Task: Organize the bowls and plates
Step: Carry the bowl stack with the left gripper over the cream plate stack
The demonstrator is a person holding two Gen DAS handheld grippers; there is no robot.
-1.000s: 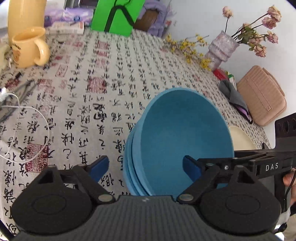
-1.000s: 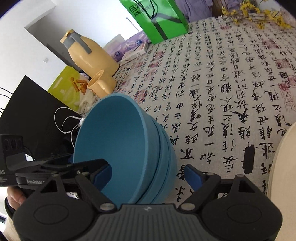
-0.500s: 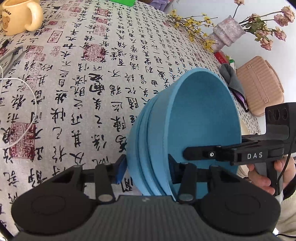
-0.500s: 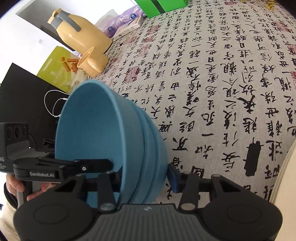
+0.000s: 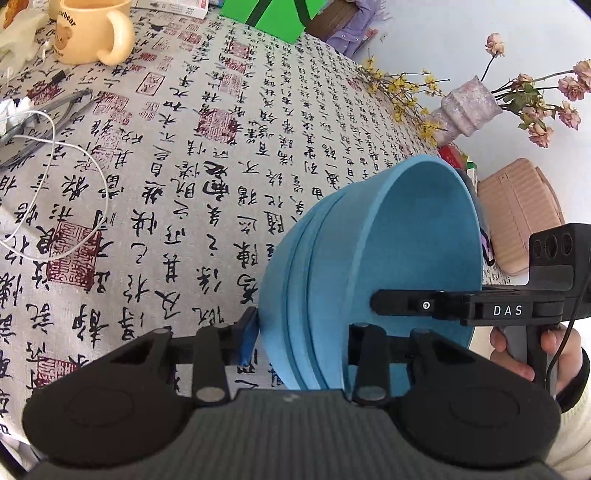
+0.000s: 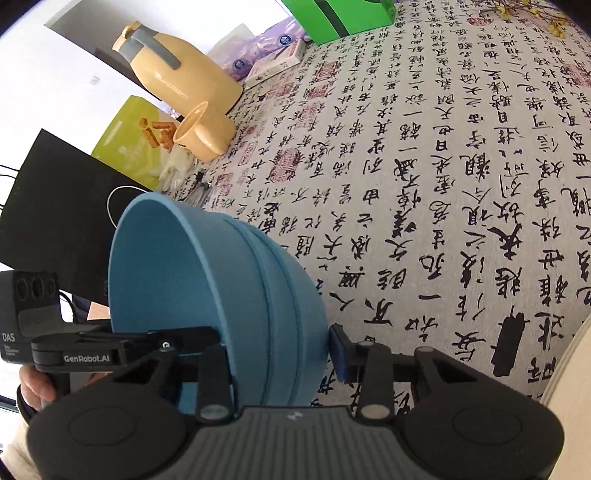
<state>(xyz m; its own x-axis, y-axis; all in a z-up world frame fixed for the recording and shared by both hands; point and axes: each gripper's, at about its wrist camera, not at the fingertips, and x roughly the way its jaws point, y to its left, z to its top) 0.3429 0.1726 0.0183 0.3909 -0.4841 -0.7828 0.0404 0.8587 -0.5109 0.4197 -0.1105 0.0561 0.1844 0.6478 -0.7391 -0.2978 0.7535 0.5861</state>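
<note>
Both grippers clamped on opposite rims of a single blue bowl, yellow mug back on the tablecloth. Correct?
Not a single bowl: it is a nested stack of blue bowls, whose layered rims show in both wrist views. The rest holds: the left gripper and right gripper clamp opposite rims, and the yellow mug stands on the tablecloth in the left wrist view.

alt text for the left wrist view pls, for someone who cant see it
The left gripper clamps the rim of a stack of blue bowls, tilted above a calligraphy-print tablecloth. The right gripper reaches into the bowls from the right; a yellow mug stands far left.
</note>
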